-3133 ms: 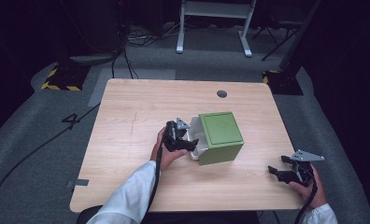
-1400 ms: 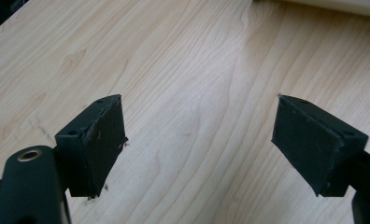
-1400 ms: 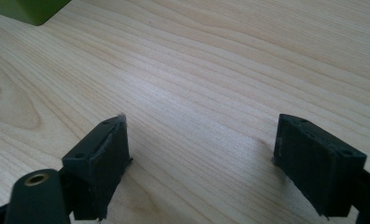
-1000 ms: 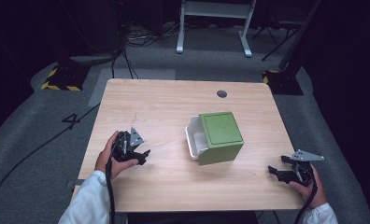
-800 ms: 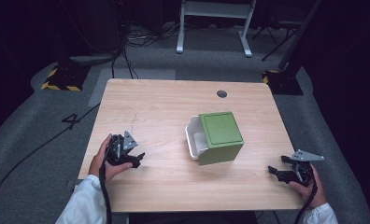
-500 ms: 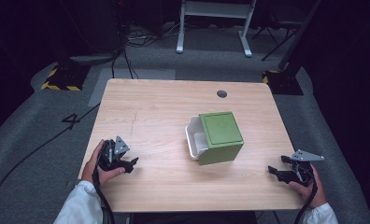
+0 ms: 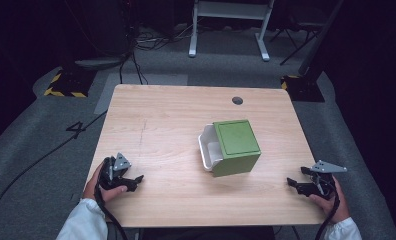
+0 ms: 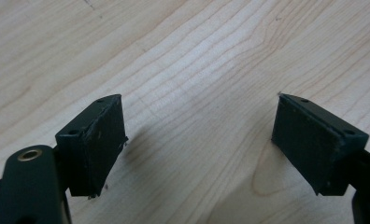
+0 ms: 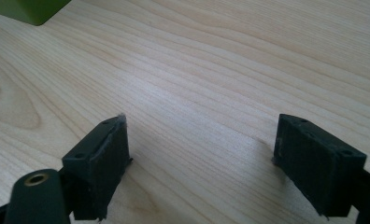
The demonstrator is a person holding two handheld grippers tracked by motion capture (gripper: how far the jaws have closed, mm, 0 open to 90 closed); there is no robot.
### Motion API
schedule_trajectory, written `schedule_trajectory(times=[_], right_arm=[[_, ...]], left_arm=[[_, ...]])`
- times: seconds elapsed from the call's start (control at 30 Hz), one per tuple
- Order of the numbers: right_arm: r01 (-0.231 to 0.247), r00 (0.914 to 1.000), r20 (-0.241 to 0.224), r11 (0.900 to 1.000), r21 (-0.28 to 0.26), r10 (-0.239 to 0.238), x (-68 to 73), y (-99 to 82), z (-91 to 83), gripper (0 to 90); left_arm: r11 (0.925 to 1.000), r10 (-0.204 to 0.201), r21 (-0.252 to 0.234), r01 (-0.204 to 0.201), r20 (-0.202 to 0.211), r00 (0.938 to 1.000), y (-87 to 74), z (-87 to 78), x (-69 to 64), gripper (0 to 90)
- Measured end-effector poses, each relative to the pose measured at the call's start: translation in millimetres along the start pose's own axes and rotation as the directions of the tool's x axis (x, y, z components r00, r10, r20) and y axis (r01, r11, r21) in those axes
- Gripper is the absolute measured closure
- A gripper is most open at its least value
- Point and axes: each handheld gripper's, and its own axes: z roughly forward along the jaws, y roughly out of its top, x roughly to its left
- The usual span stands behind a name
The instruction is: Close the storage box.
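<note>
A green box [image 7: 236, 145] stands on the wooden table [image 7: 171, 115], right of centre, with a white drawer [image 7: 207, 148] pulled out of its left side. My left gripper [image 7: 134, 181] rests near the table's front left corner, far from the box, open with nothing between its jaws. In the left gripper view the gripper [image 8: 199, 140] has only bare wood between the pads. My right gripper [image 7: 295, 184] sits near the front right edge, open and empty. The right gripper view has the gripper [image 9: 202, 154] over bare wood, with a corner of the green box [image 9: 31, 9] at top left.
A dark round hole [image 7: 237, 100] marks the table's far right side. Beyond the table are a grey floor, cables, a white frame [image 7: 229, 20] and a yellow-black striped base [image 7: 62, 87].
My left gripper has drawn back from the box's drawer to the front left of the table, leaving the drawer pulled out. The right gripper has stayed put.
</note>
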Motion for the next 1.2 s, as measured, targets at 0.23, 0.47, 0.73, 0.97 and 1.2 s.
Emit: schedule_trajectory(times=[0.23,0.47,0.73,0.97,1.2], right_arm=[[0.002,1.0000,0.001,1.0000,0.000,-0.002,-0.1,-0.1,-0.1,17.9],[0.001,1.0000,0.000,1.0000,0.000,-0.001,-0.1,0.0,0.0,17.9],[0.001,1.0000,0.003,1.0000,-0.001,-0.001,0.5,-0.8,-0.8,17.9],[0.001,1.0000,0.003,1.0000,0.000,-0.001,0.2,-0.8,-0.8,17.9],[0.001,1.0000,0.003,1.0000,0.000,-0.001,0.1,-0.7,-0.6,17.9]], left_arm=[[0.9965,-0.079,-0.028,0.079,0.018,0.9967,-9.3,-1.8,1.0,17.2],[0.9954,-0.091,-0.029,0.091,0.005,0.9958,-9.5,-2.0,-0.5,17.2],[0.9952,-0.093,-0.027,0.094,0.013,0.9956,-8.9,-1.2,0.2,16.1],[0.9954,-0.092,-0.028,0.092,0.017,0.9956,-9.0,-1.1,0.6,16.0],[0.9953,-0.092,-0.028,0.093,0.017,0.9956,-8.7,-0.8,0.6,15.7]])
